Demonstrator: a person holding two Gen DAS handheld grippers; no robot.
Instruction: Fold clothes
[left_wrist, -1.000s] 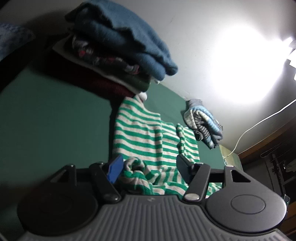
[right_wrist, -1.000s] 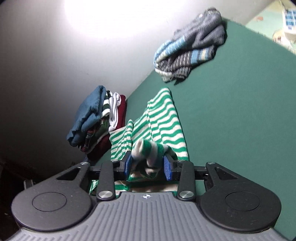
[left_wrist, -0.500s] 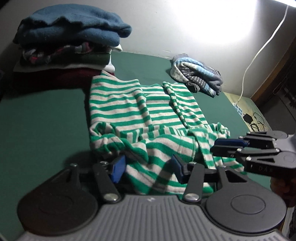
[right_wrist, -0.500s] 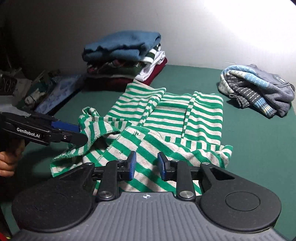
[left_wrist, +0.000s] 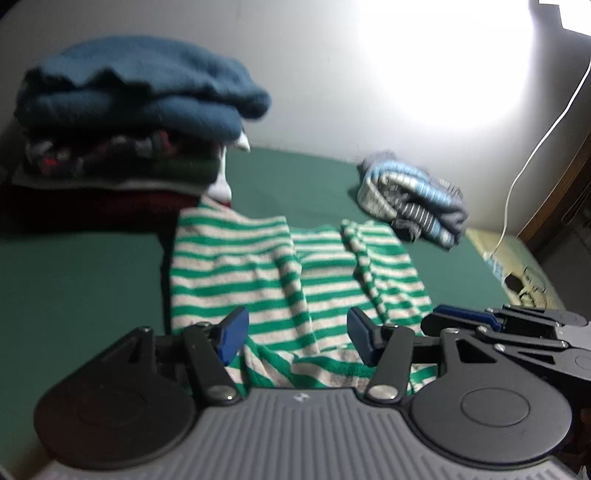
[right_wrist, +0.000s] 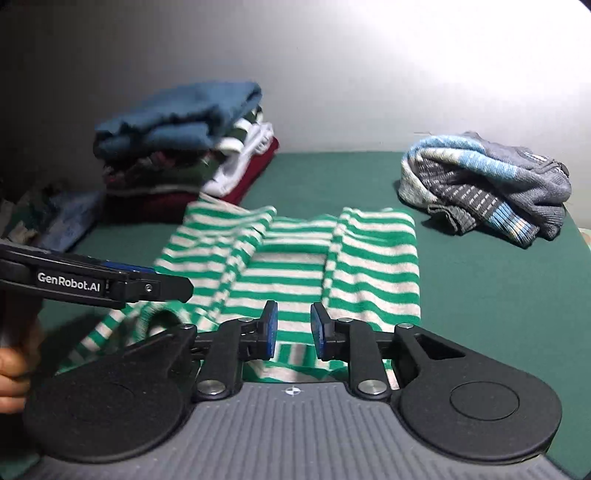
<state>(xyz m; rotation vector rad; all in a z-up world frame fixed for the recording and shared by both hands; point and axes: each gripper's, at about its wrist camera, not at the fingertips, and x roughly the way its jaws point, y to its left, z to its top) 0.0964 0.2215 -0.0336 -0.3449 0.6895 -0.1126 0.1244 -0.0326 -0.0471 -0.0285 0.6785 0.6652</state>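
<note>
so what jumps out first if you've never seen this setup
The green-and-white striped shirt lies spread mid-table on the green cloth, right ahead of both grippers. Behind it on the left rises a stack of folded clothes topped by a blue sweater; a crumpled grey-blue sweater sits back right.

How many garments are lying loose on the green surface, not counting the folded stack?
2. The green-striped shirt lies spread just ahead of both grippers; a crumpled blue-grey knit sits at the far right near the wall. The folded stack at far left might hide others.
</note>
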